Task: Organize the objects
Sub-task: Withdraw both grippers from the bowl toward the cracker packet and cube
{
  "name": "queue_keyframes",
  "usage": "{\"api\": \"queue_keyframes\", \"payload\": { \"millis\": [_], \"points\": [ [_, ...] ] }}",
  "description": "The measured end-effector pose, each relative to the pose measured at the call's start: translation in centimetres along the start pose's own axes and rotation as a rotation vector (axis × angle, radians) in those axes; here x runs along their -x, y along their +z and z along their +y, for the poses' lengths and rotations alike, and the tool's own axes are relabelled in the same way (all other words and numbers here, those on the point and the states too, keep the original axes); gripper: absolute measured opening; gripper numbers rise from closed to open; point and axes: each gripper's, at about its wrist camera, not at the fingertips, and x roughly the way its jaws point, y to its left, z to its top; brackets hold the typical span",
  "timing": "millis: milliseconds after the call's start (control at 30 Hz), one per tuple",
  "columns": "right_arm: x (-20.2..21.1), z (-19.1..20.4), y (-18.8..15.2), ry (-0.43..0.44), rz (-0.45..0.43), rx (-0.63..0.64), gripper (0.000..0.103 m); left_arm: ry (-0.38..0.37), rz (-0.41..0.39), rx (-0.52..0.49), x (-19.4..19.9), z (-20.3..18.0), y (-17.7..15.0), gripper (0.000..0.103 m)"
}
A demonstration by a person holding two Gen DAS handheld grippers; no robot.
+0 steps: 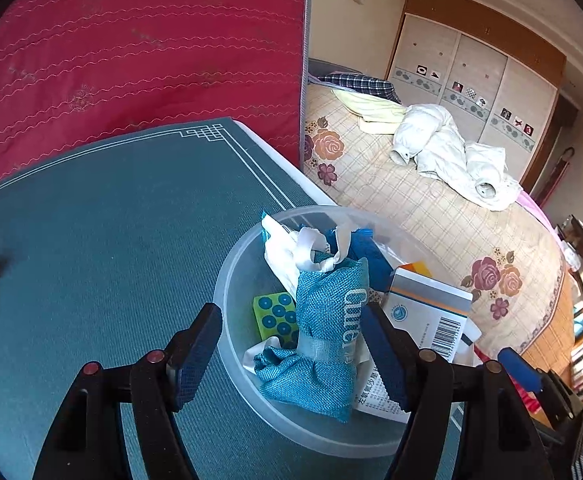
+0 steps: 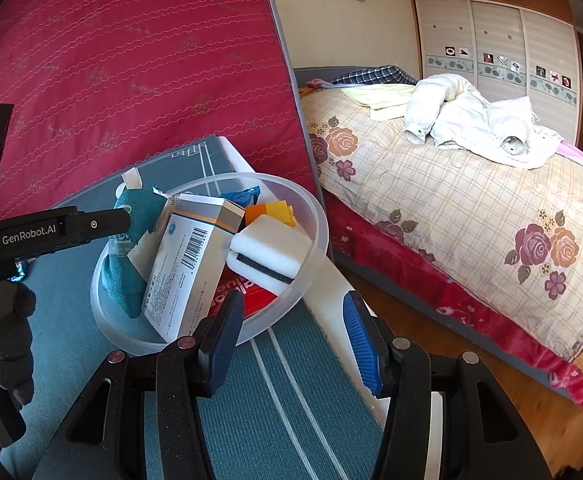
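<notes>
A teal fabric pouch [image 1: 323, 332] lies in a clear plastic bowl [image 1: 227, 280] on the green mat [image 1: 111, 220], among a medicine box [image 1: 427, 316] and sponge [image 2: 269, 248], between the left gripper's [image 1: 291, 356] spread jaws, untouched, while the right gripper [image 2: 291, 344] hovers spread and empty.

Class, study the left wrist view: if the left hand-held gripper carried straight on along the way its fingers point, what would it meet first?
Most likely the teal fabric pouch, lying between the open fingers of the left hand-held gripper inside the clear plastic bowl. Depth is hard to judge, but nothing seems nearer.
</notes>
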Motion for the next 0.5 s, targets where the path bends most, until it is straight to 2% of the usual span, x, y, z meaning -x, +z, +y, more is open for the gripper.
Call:
{"api": "queue_keyframes", "payload": {
  "millis": [67,200,333,500],
  "points": [
    [0.2,0.1,0.1,-0.002,-0.004,-0.002,0.053,-0.018,-0.008,0.010,0.6,0.2,0.0,0.083],
    [0.7,0.3,0.2,-0.005,-0.012,-0.007,0.053,-0.011,-0.036,0.022,1.8,0.7,0.0,0.085],
    [1.1,0.6,0.1,-0.006,-0.015,-0.009,0.056,0.042,-0.062,0.023,2.7,1.6,-0.1,0.096],
    [1.8,1.6,-0.1,0.005,-0.022,0.003,0.059,0.095,-0.064,0.040,3.2,3.6,-0.6,0.099]
  ]
}}
